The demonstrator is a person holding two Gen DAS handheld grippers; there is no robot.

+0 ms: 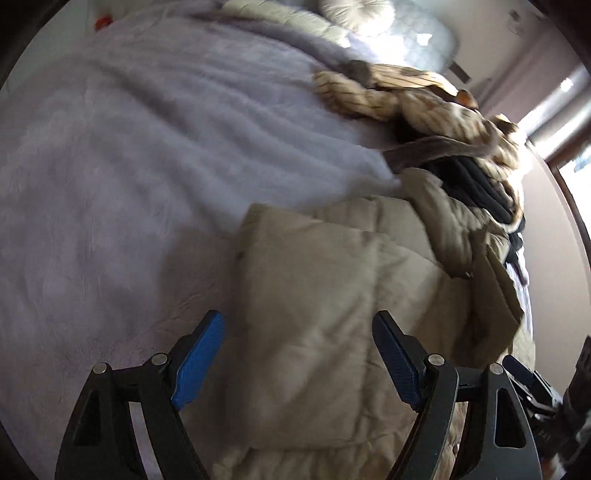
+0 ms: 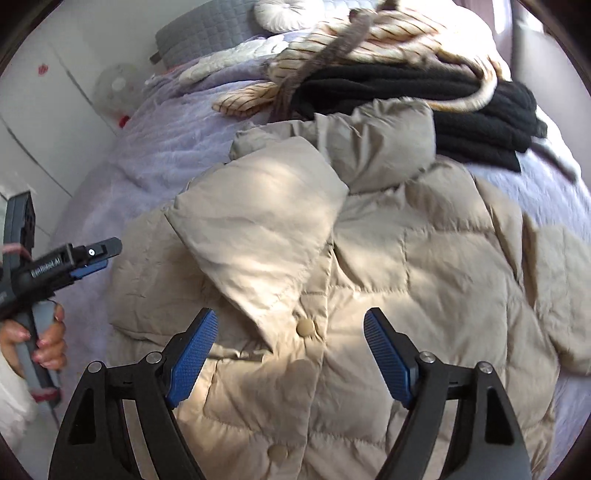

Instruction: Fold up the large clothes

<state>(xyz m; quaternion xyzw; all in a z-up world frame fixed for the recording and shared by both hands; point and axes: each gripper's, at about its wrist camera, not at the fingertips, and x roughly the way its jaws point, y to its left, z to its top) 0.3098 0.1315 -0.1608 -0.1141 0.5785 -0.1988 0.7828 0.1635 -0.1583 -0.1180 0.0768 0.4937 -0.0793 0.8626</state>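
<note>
A beige quilted puffer jacket [image 2: 369, 258] lies front up on a lilac fluffy bedspread [image 2: 147, 158], its left sleeve [image 2: 258, 221] folded across the chest. My right gripper [image 2: 291, 332] is open and empty just above the jacket's snap buttons. My left gripper [image 1: 299, 332] is open and empty above the jacket's left side [image 1: 314, 295]. The left gripper also shows in the right wrist view [image 2: 99, 254], at the jacket's left edge, held by a hand.
A black knit garment [image 2: 443, 103] and a cream striped garment [image 2: 369, 37] are piled beyond the jacket's collar. Pillows [image 2: 280, 14] and a grey headboard cushion [image 2: 207, 33] lie at the bed's far end. A white wall [image 2: 37, 110] runs along the left.
</note>
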